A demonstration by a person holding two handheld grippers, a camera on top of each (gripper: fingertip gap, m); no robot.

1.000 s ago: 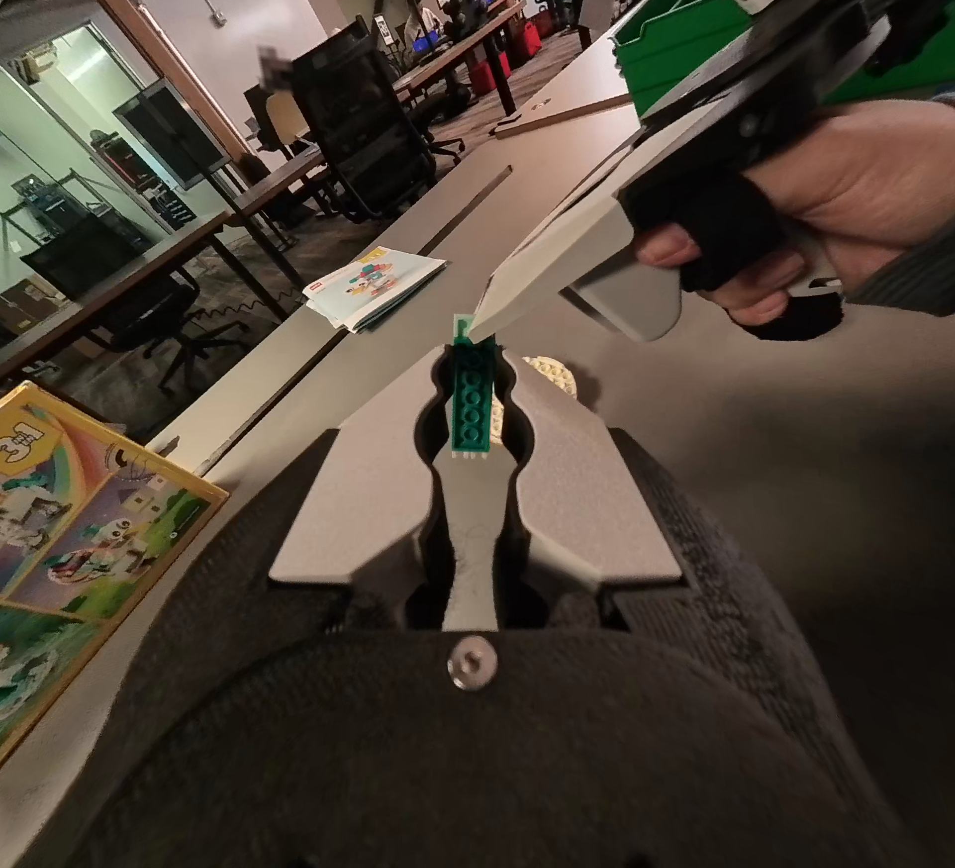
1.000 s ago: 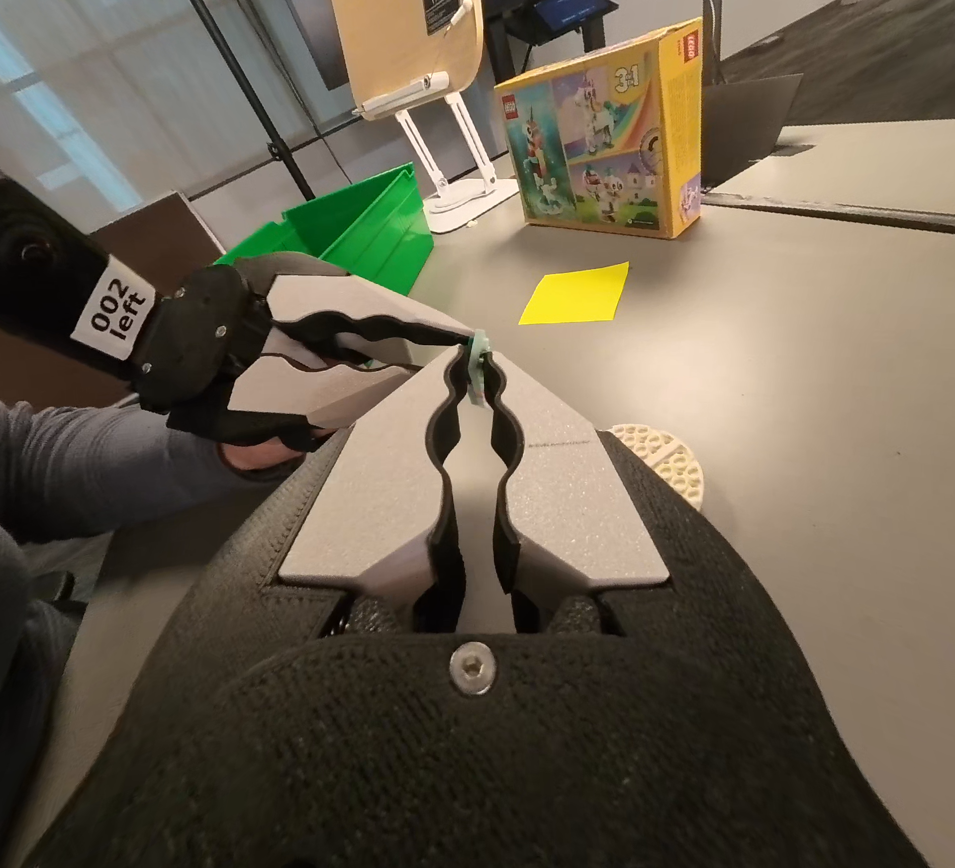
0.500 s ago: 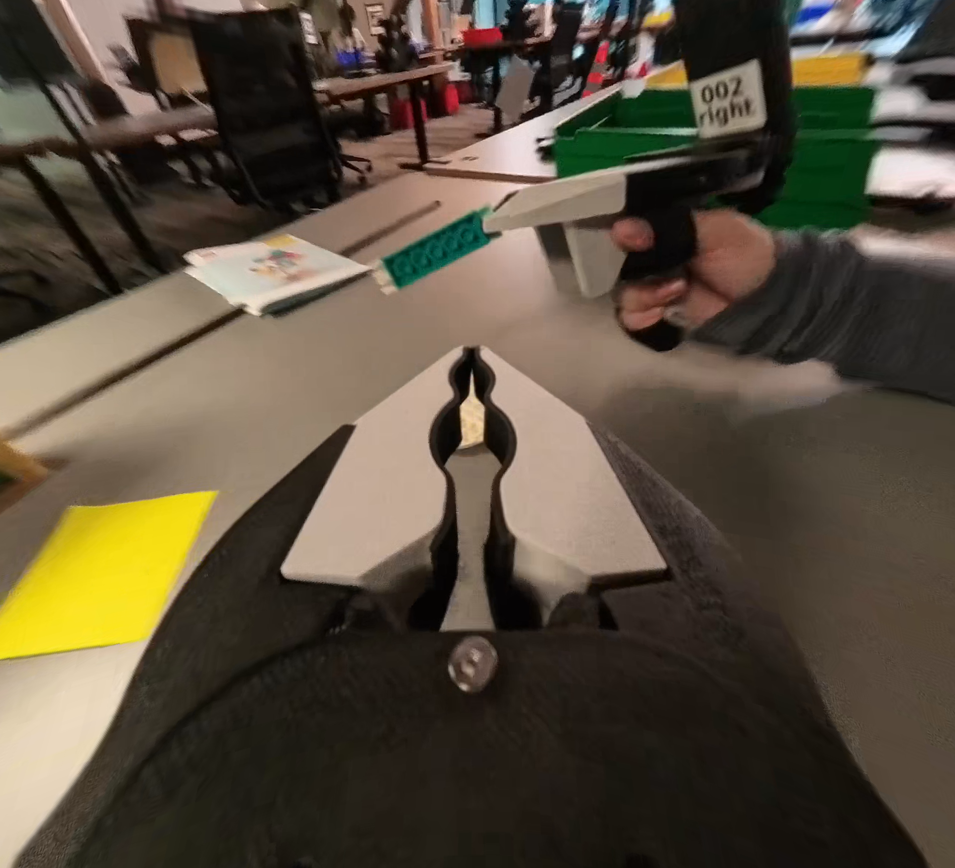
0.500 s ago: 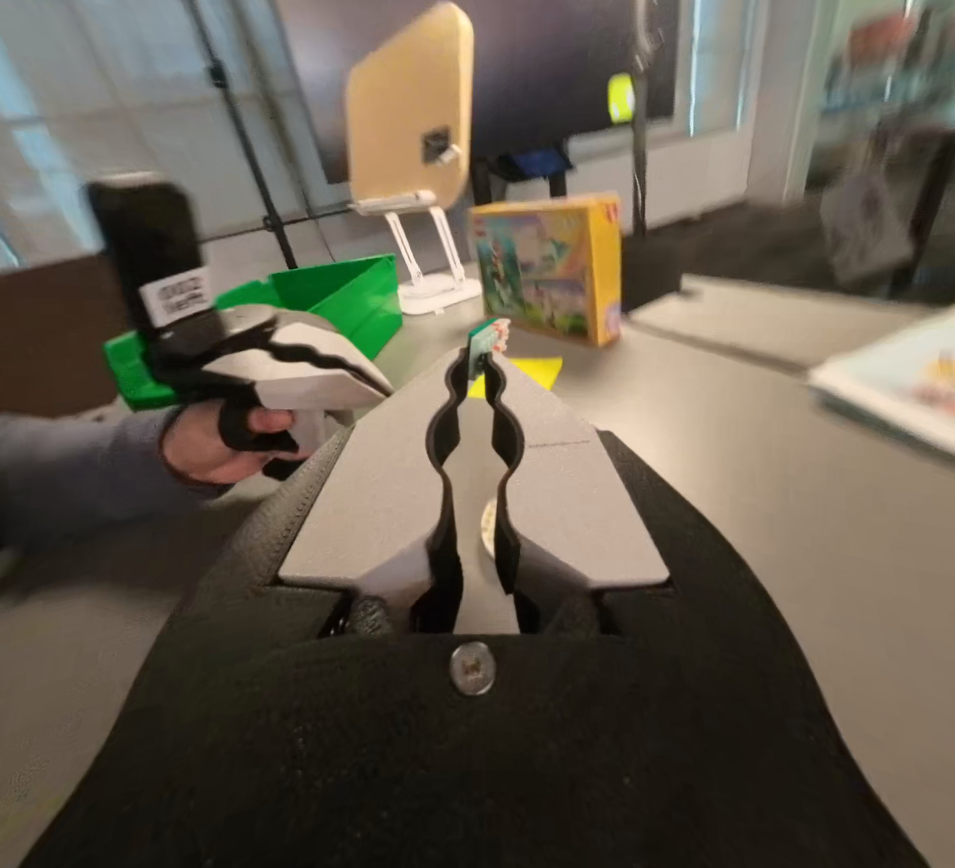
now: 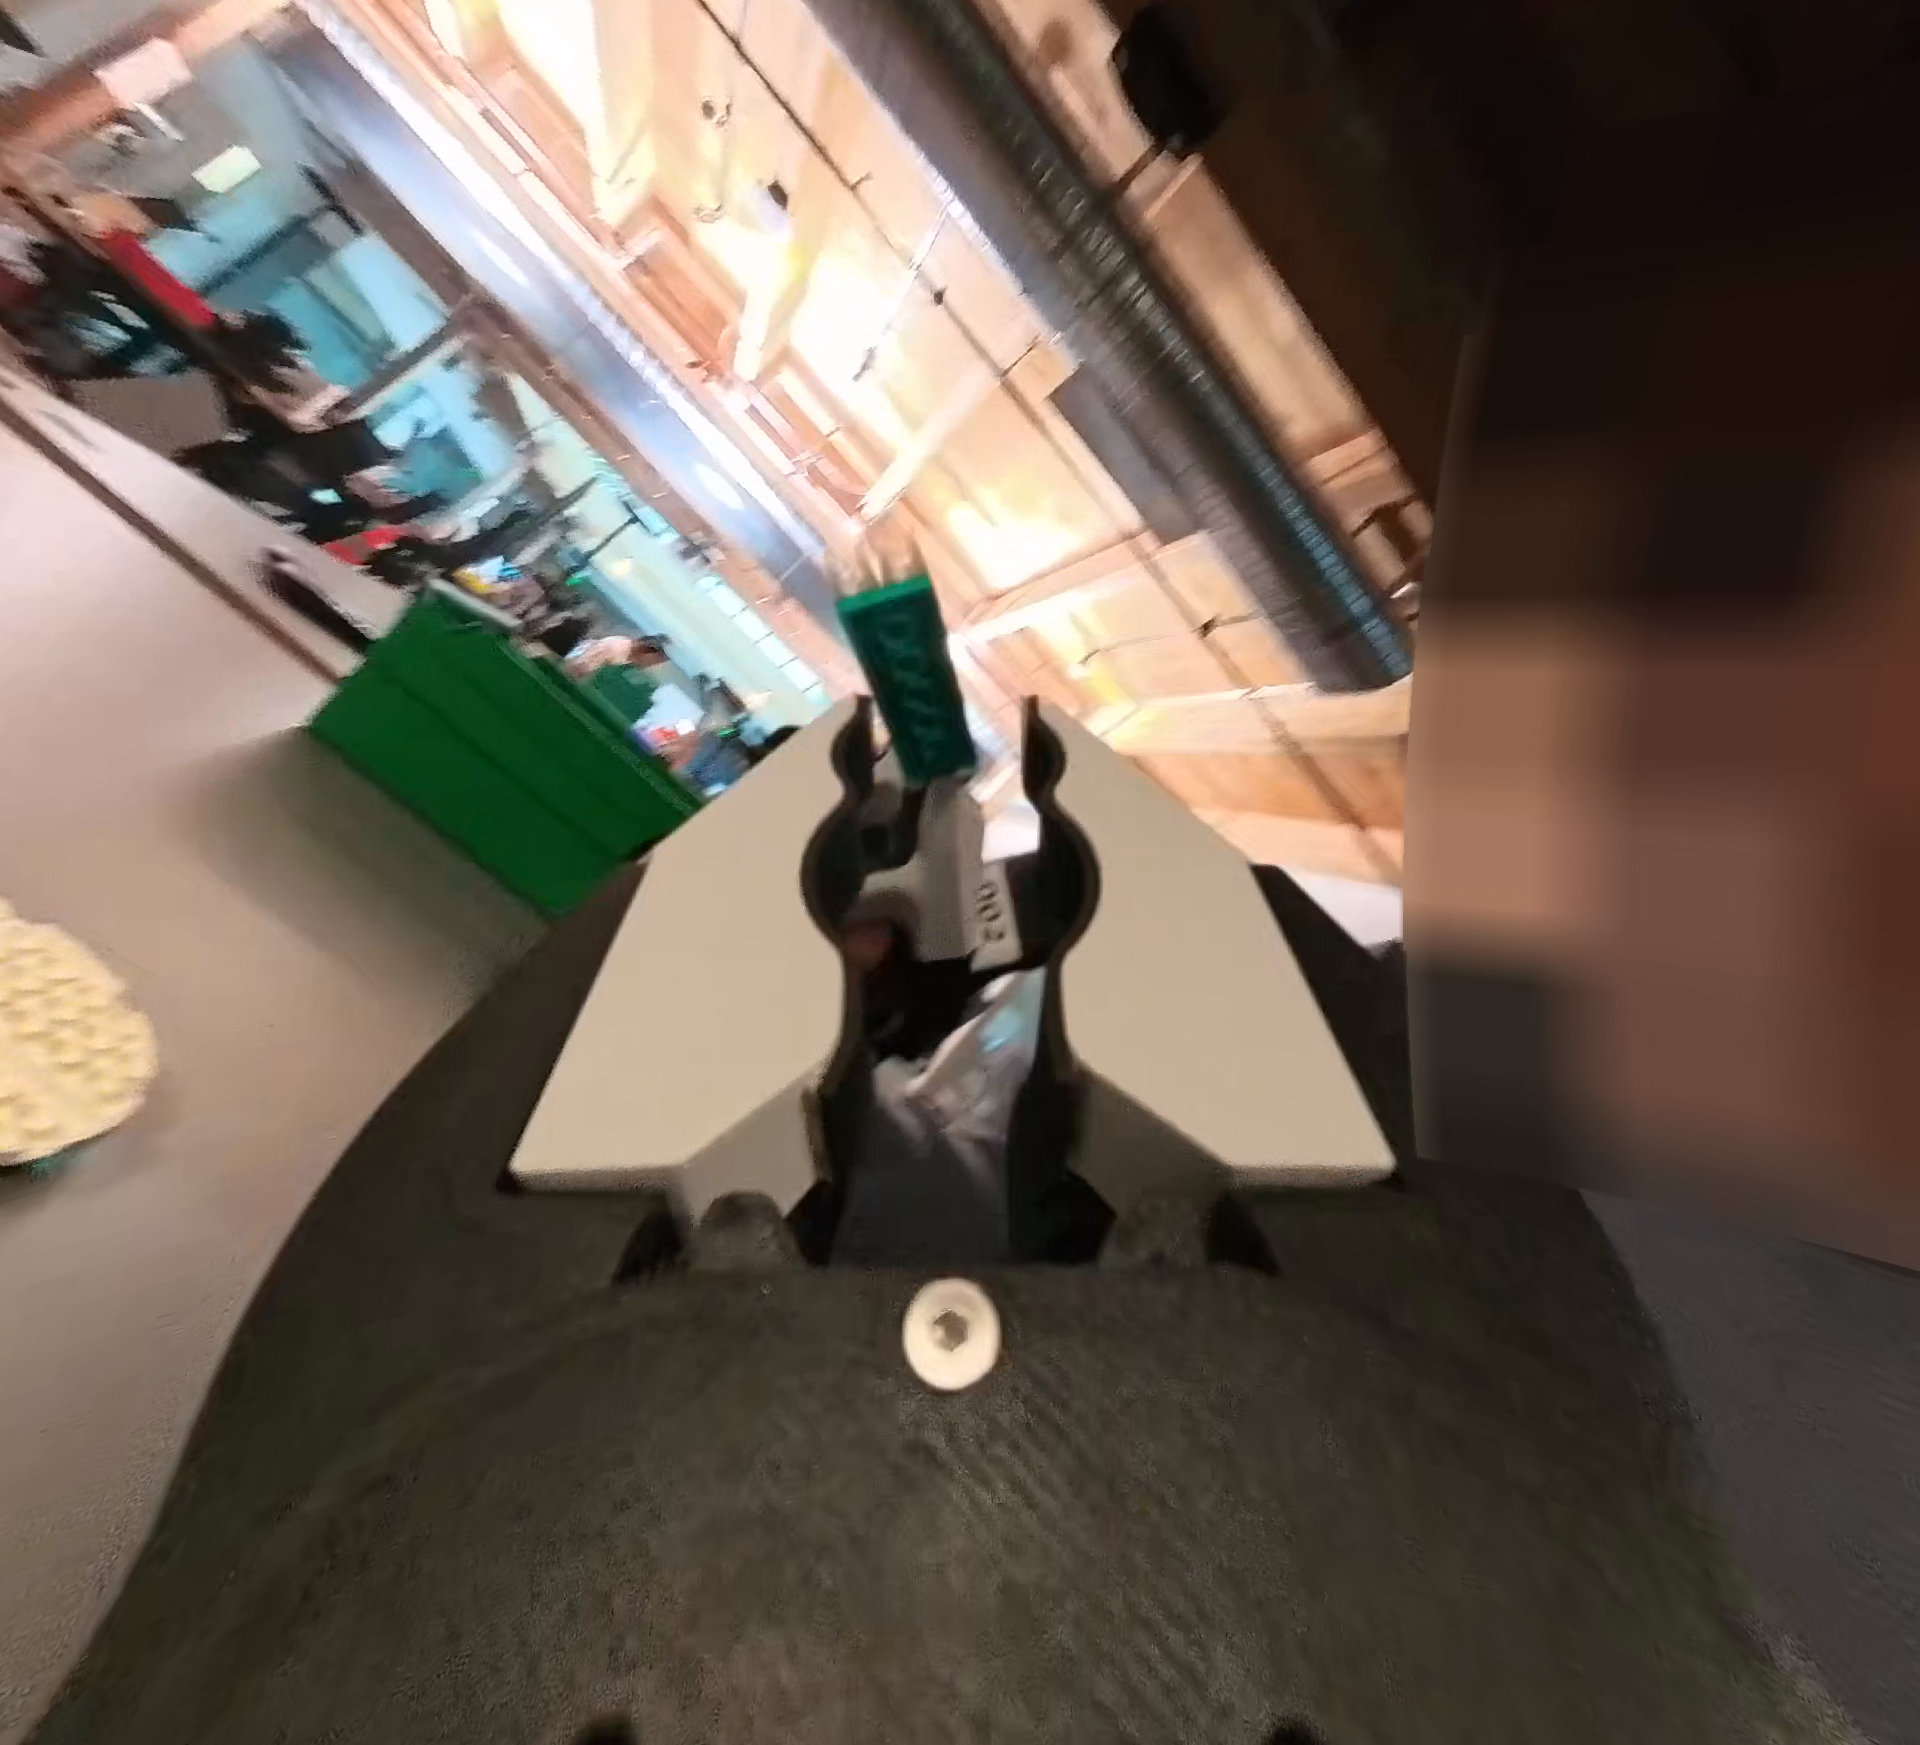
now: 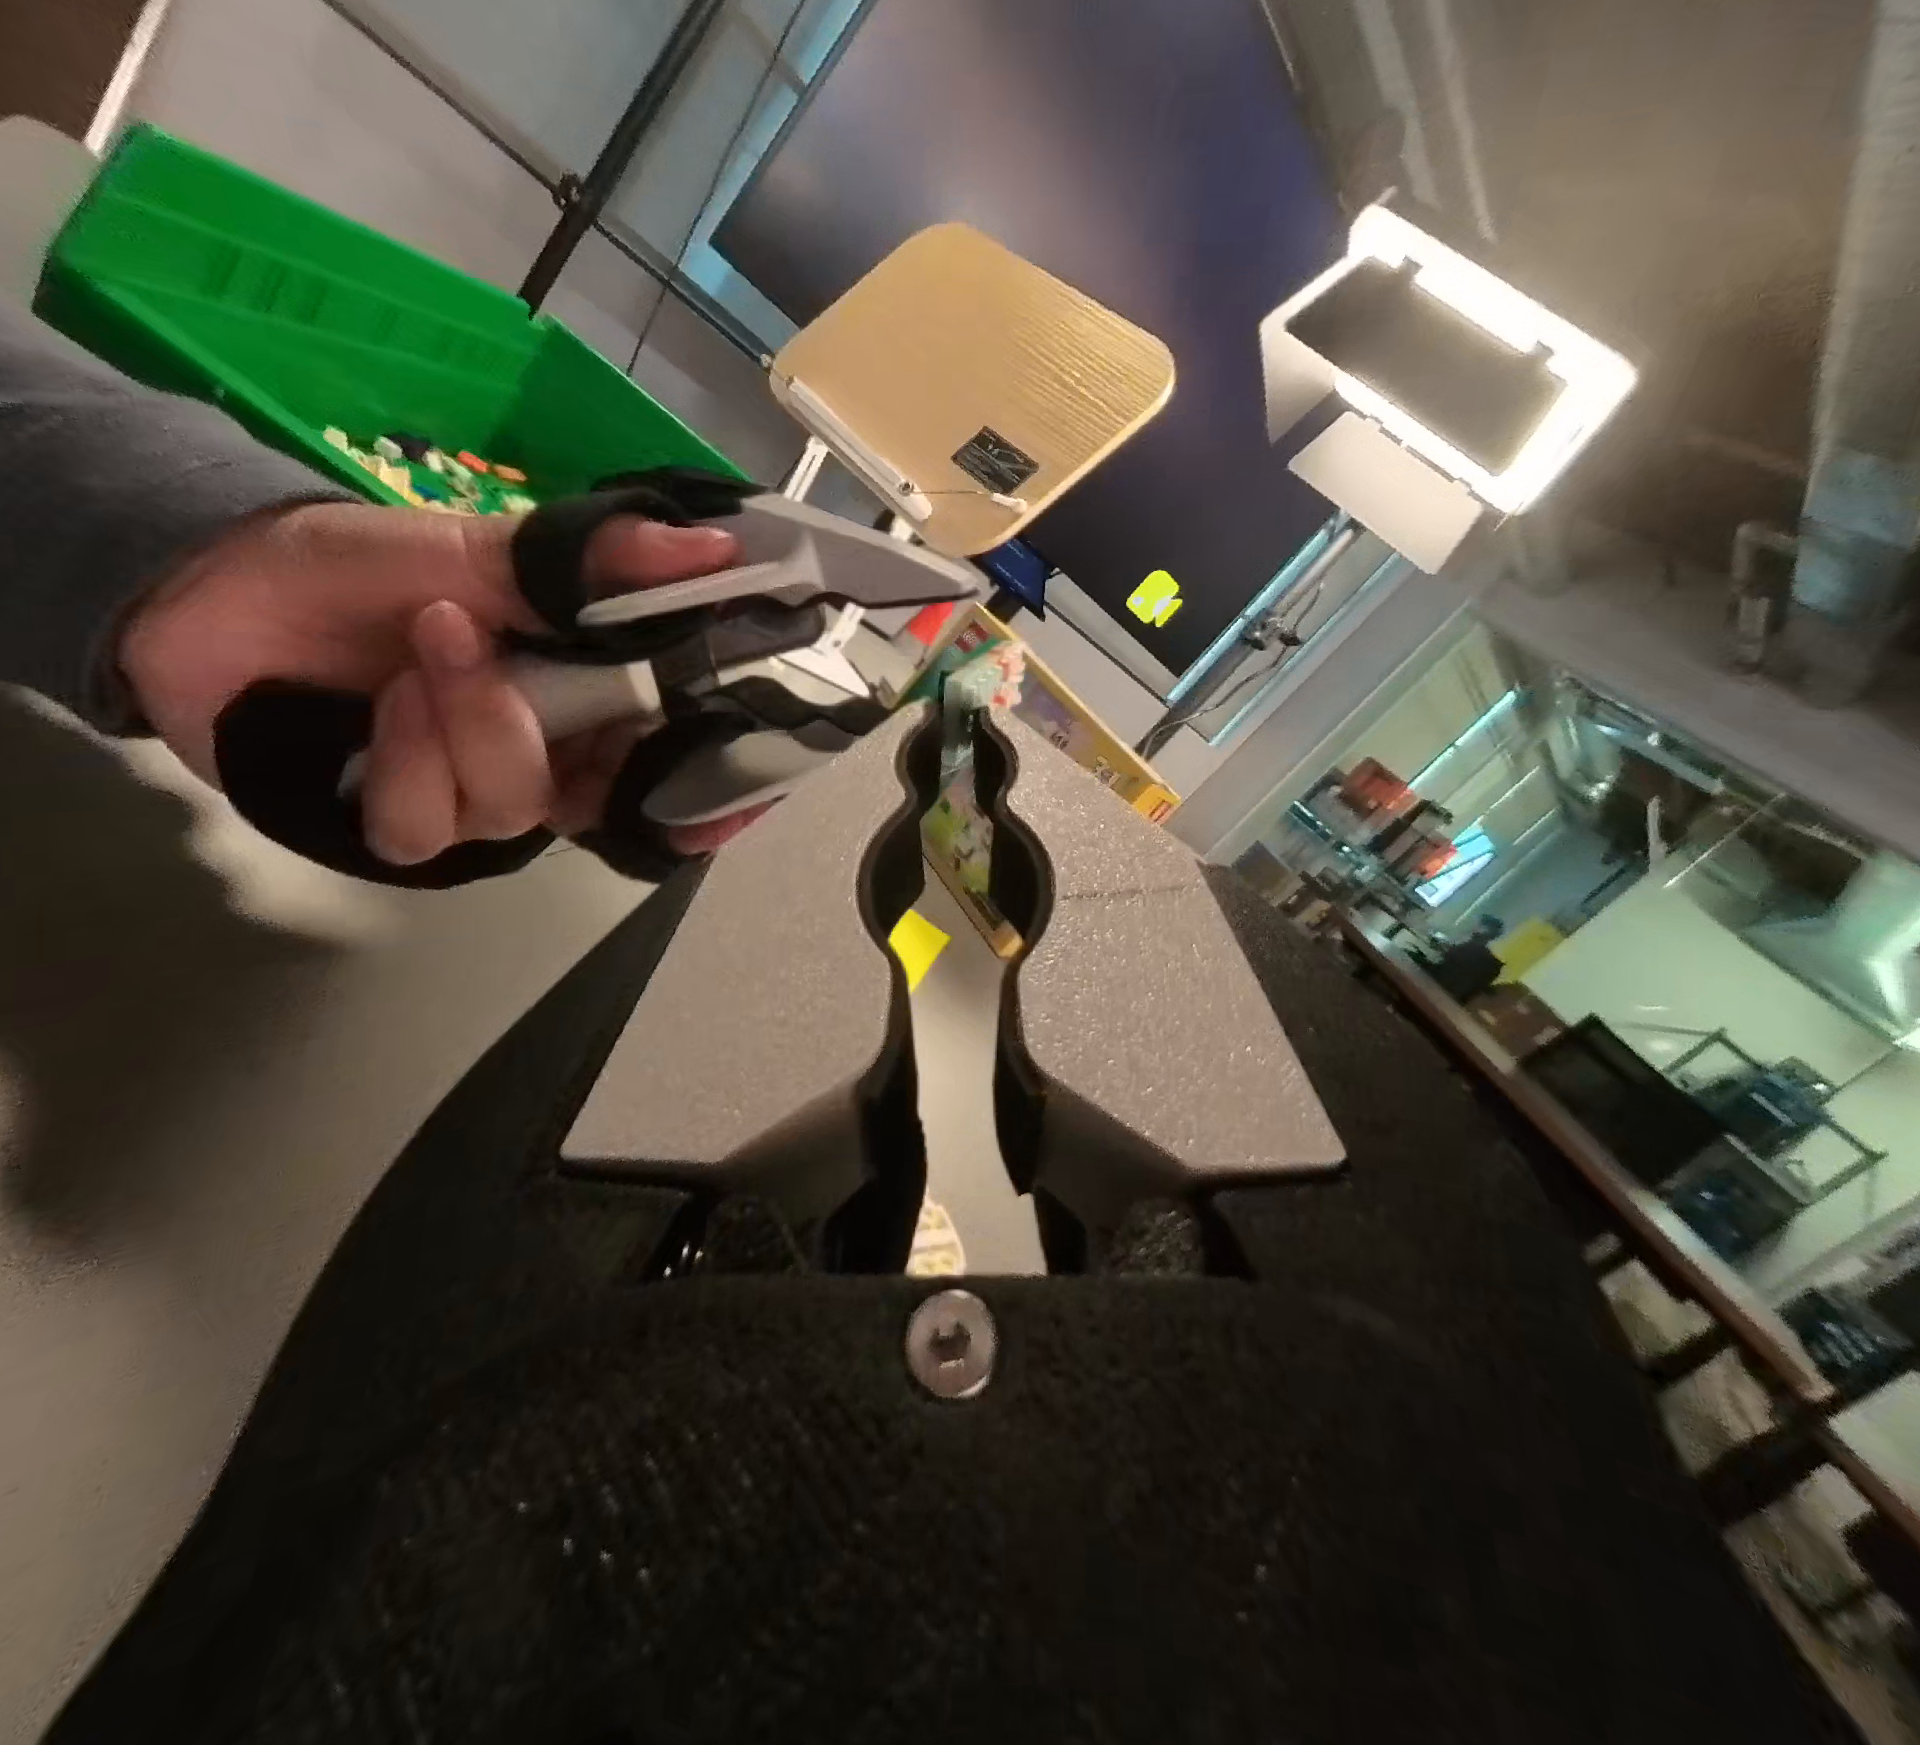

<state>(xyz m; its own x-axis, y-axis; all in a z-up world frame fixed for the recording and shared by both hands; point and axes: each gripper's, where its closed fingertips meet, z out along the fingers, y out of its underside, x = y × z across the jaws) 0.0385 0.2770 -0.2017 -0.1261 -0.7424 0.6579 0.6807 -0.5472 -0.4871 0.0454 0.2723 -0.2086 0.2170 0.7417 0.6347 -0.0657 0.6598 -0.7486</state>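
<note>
My right gripper (image 6: 961, 724) pinching a studded green plastic brick (image 5: 909, 693), my left gripper (image 5: 940, 719) spread apart, empty, ribbed green bin (image 5: 488, 739) far left, cream studded round plate (image 5: 57, 1035) near left.

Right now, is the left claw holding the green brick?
No, the left claw is open and empty; the right claw grips the green brick.

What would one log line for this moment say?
right gripper: shut on green brick | left gripper: open, empty, near brick | green bin behind | round plate on table
</note>
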